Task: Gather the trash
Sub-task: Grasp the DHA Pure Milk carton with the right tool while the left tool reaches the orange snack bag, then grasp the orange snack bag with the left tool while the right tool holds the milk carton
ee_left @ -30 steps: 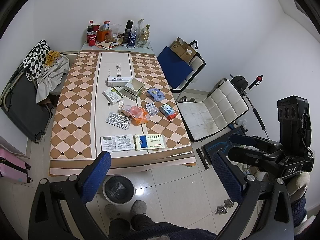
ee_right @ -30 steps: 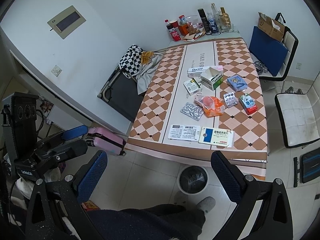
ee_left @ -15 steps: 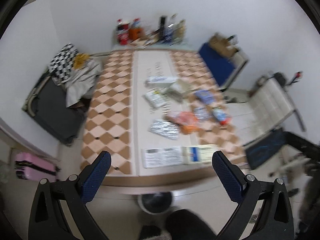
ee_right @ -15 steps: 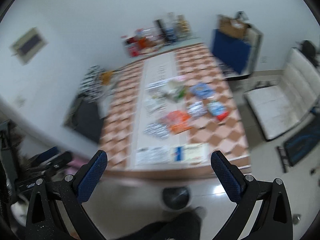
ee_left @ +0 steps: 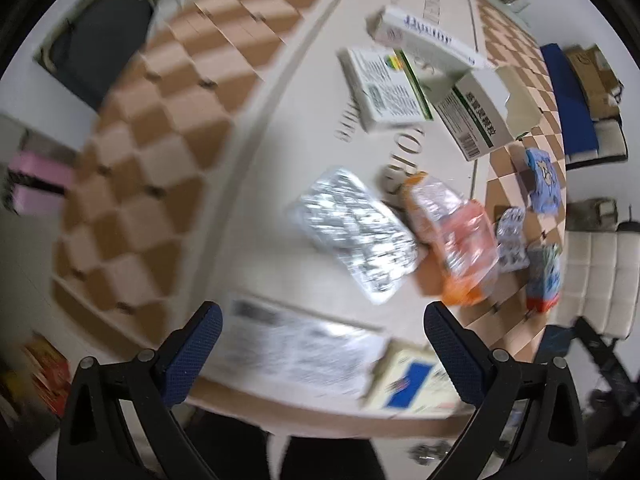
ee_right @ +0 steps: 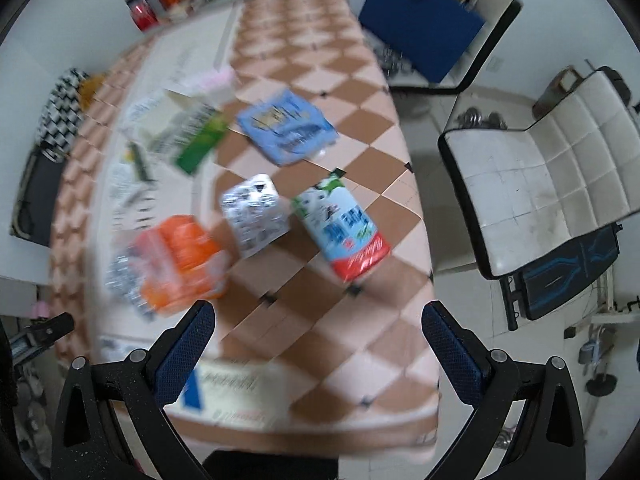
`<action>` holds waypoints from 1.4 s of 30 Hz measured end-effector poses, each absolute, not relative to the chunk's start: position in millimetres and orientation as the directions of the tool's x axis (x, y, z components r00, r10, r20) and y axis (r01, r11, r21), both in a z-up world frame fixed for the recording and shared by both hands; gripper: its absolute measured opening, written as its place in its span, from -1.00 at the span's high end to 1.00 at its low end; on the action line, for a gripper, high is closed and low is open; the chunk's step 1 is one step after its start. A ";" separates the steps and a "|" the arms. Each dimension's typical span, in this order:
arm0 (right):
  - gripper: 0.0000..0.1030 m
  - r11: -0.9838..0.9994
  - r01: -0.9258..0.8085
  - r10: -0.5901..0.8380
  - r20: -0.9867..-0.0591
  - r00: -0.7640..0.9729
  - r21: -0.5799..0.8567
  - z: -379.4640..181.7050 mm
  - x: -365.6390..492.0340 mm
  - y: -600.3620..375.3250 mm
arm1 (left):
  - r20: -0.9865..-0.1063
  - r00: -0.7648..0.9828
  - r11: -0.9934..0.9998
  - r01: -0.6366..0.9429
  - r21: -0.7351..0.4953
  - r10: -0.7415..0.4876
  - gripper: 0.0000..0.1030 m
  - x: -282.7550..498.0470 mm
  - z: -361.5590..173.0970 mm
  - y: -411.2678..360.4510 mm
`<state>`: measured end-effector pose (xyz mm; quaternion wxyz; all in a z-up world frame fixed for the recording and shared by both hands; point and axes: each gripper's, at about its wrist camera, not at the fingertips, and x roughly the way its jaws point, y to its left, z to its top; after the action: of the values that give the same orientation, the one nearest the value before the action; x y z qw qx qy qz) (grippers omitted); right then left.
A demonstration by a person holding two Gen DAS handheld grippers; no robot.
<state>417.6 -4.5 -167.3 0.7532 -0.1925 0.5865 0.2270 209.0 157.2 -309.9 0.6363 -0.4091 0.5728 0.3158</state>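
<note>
Approach step, nothing collected. Left gripper (ee_left: 322,342) and right gripper (ee_right: 318,338) both spread wide, empty, above the table (ee_right: 320,80). Trash lies mid-frame: foil blister sheet (ee_left: 354,236), orange wrapper (ee_right: 180,260), red-and-white packet (ee_right: 344,232). Next move, by judgement: descend on one item and close.

The left gripper (ee_left: 322,344) is held with its jaws spread wide and nothing between them; its blue pads (ee_left: 196,350) sit at the near edge of its own view, pointing forward and down. The right gripper (ee_right: 318,344) is posed the same way, jaws wide apart and empty; both views are motion-blurred.
</note>
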 end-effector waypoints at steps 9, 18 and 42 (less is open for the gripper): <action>-0.74 0.745 -0.660 -0.011 -0.991 0.133 -0.097 -252.8 475.4 33.1 | -0.985 0.134 0.572 -0.802 -0.172 -0.109 0.14 313.9 -353.0 144.4; -0.08 0.753 -0.655 0.025 -0.992 0.125 -0.064 -257.0 484.7 25.4 | -0.989 0.144 0.664 -0.741 -0.101 0.010 0.86 331.7 -316.8 141.1; -0.06 0.900 -0.434 0.106 -0.986 0.125 0.041 -244.4 474.4 -31.1 | -0.958 0.248 0.598 -0.750 -0.283 -0.143 -0.17 339.4 -350.8 128.7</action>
<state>474.4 -31.1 -244.4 0.7390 -0.1291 0.6356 0.1825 339.4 128.7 -350.8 0.6870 -0.3900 0.5720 0.2209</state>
